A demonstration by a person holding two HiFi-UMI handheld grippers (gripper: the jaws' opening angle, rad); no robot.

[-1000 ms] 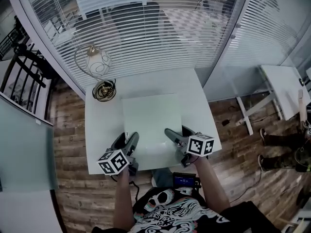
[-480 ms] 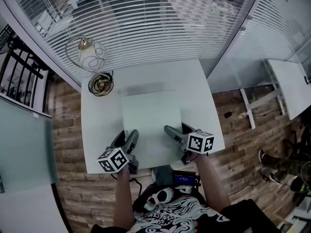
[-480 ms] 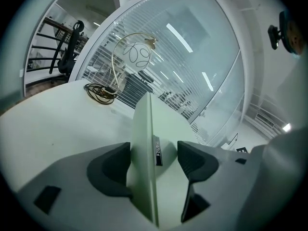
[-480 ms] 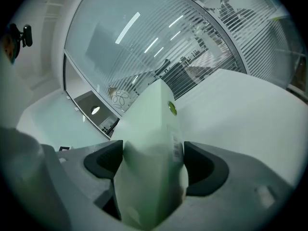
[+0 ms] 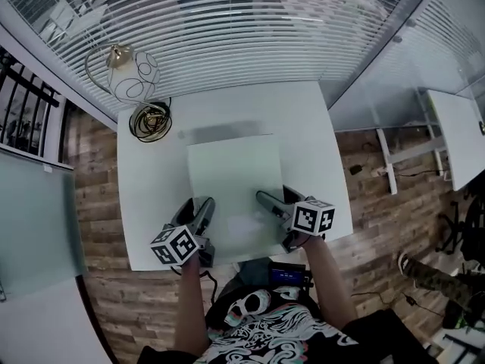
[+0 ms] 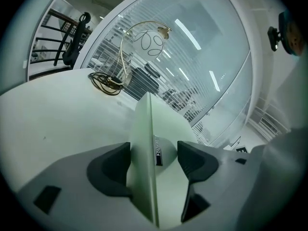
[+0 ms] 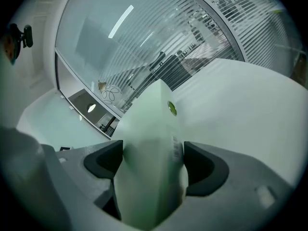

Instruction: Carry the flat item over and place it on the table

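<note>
**Both grippers hold a flat board over the white table**

The left gripper [image 6: 154, 153] has its two dark jaws closed on the near edge of a thin, pale green board [image 6: 144, 124]. The board stands edge-on between them and a small printed label [image 6: 157, 154] sits on this edge. The right gripper [image 7: 151, 160] is closed in the same way. The board [image 7: 149, 124] fills the whole space between its jaws, and a small round green sticker [image 7: 172, 108] shows further along the board.

In the head view the left gripper [image 5: 198, 207] grips the board [image 5: 231, 177] at its near left corner and the right gripper [image 5: 274, 201] grips it at its near right corner. The board lies flat over the middle of the table [image 5: 151, 203]. Its near edge is close to the near edge of the table. A grey shadow [image 5: 220, 131] lies on the table just beyond the far edge of the board, so this end seems to be a little above the surface. I cannot tell if the near end touches the table.

A lamp [image 5: 125, 70] with a curved golden stem and a white glass shade stands at the far left corner of the table. A coil of dark cable [image 5: 150, 120] lies around its base. Behind the far edge of the table there is a glass wall with white blinds [image 5: 227, 29]. The floor [image 5: 98, 203] is of wood.
</note>
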